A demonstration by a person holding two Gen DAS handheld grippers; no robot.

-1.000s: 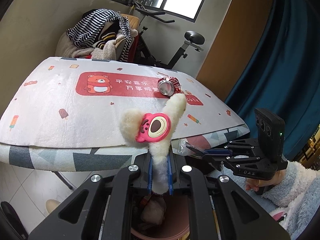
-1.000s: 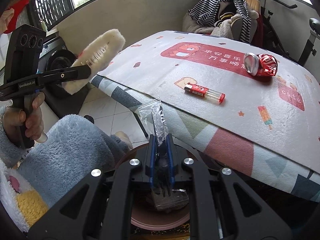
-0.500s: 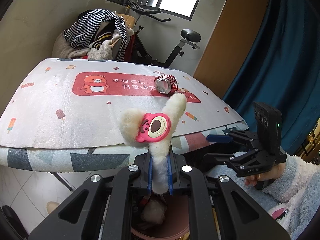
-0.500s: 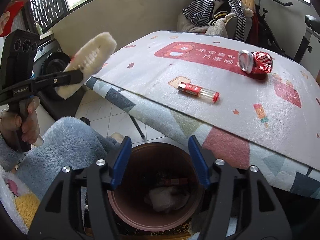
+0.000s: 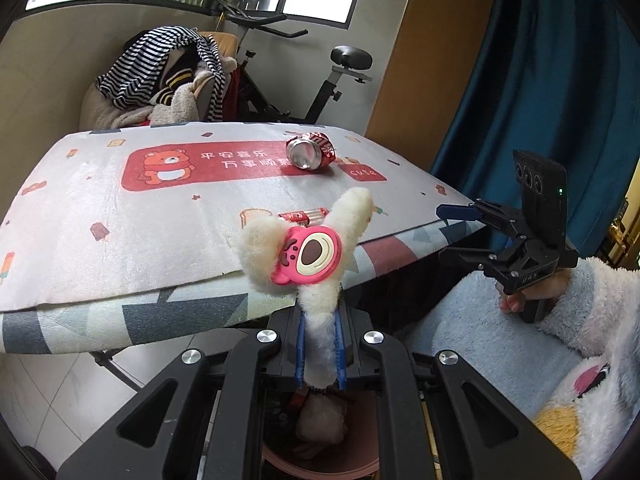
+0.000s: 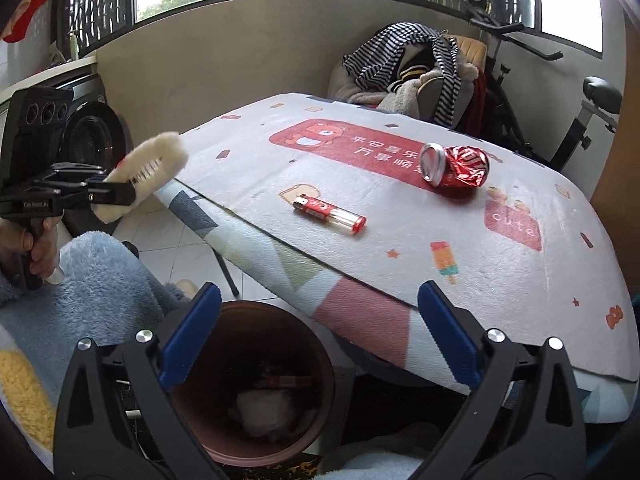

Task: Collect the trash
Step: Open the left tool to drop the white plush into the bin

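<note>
Left tool (image 5: pixel 319 354): clamped on cream fluffy plush strap with pink bear-face badge (image 5: pixel 308 256), held above brown round plastic bin (image 6: pixel 256 384).
Right tool (image 6: pixel 316 336): jaws opening, wide, nothing between them; poised over same bin, beside counter (image 6: pixel 520 280) edge.
Bin contents: white crumpled wad (image 6: pixel 266 406), small red-labelled item.
On counter's bear-print fleece cover: crushed red aluminium can (image 6: pixel 456 166) lying on side; red-and-clear plastic lighter (image 6: pixel 330 215) nearer the front edge, well apart from can.
</note>
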